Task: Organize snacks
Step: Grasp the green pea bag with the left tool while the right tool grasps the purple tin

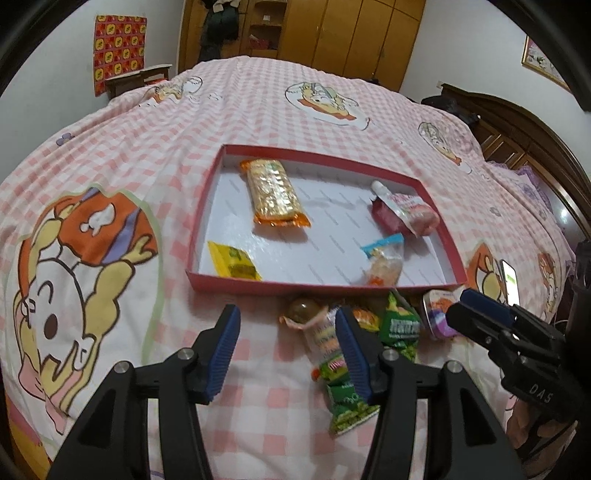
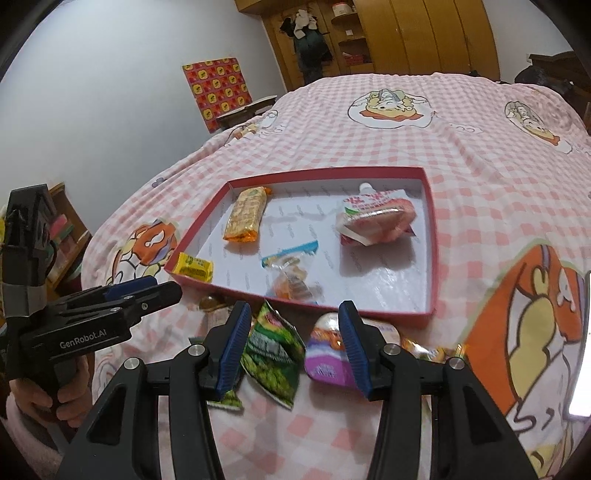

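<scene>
A shallow red box (image 1: 207, 206) (image 2: 432, 236) lies on the bed. It holds an orange cracker pack (image 1: 275, 192) (image 2: 246, 214), a yellow candy (image 1: 234, 260) (image 2: 194, 266), a clear bag with a blue top (image 1: 382, 264) (image 2: 291, 273) and a pink pouch (image 1: 406, 212) (image 2: 373, 218). Loose snacks lie in front of it: green packs (image 1: 400, 326) (image 2: 275, 354), a purple jelly cup (image 1: 437, 314) (image 2: 327, 354), a brown ball sweet (image 1: 303, 308). My left gripper (image 1: 286, 349) is open and empty above the bedding, left of the pile. My right gripper (image 2: 291, 349) is open and empty, straddling the green pack and the cup.
The pink checked bedcover (image 1: 110, 155) with cartoon prints covers the bed. A phone (image 1: 511, 282) lies right of the box. Wooden wardrobes (image 1: 332, 33) stand behind, a dark headboard (image 1: 535, 136) is at the right. The other gripper shows in each view (image 1: 491, 325) (image 2: 110, 306).
</scene>
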Available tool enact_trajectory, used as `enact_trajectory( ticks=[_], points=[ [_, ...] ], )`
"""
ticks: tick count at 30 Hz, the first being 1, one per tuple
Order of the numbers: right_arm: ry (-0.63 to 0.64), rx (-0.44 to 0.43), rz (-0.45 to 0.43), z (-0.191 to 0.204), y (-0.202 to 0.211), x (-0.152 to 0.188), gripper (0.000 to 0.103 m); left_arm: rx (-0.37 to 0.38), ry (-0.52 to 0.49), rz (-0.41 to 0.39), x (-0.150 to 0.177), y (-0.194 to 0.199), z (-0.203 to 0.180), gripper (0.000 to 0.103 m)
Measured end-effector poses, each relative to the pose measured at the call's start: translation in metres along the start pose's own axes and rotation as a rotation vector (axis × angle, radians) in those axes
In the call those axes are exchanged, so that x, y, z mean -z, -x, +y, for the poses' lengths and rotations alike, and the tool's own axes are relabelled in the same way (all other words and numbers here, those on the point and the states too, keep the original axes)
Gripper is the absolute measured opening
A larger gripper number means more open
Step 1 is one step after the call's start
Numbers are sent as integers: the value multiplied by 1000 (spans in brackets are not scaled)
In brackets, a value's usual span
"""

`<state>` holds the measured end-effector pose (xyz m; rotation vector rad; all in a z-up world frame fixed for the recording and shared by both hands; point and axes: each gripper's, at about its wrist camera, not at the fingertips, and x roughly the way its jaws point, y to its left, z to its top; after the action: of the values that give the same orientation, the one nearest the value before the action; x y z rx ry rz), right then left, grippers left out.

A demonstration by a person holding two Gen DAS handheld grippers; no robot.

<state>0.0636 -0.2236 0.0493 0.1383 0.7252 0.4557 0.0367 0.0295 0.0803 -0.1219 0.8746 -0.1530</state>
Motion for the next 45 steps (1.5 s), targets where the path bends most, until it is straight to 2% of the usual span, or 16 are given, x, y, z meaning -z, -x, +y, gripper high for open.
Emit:
enact_trajectory(
  ticks=[9, 20, 22, 29, 31, 36, 39, 45],
  points=[
    [4, 27, 17, -7, 10, 20, 50, 89, 11, 87, 17, -6, -13, 56],
    [-2, 85, 18, -17, 13, 33, 51, 94, -50, 154, 37, -24, -36, 57],
    [-3, 97, 20, -19, 13, 33, 58, 94, -45, 164, 39, -28, -37, 57],
    [-28, 96, 29, -24, 4, 28, 62, 81, -65, 151, 43, -32, -42, 58],
    [-30, 87, 31, -22, 0, 26, 68, 80, -70, 151, 43, -32, -43, 58],
    [-25, 100, 38, -19, -12, 24, 68, 84, -78, 145, 44, -34, -43, 57],
    [-12, 112, 31, -18, -17, 24, 68, 83, -94, 140, 46, -32, -45, 51],
    [-5, 104, 35, -18, -23, 24, 68, 81, -91, 139, 47, -36, -47, 51]
  ],
)
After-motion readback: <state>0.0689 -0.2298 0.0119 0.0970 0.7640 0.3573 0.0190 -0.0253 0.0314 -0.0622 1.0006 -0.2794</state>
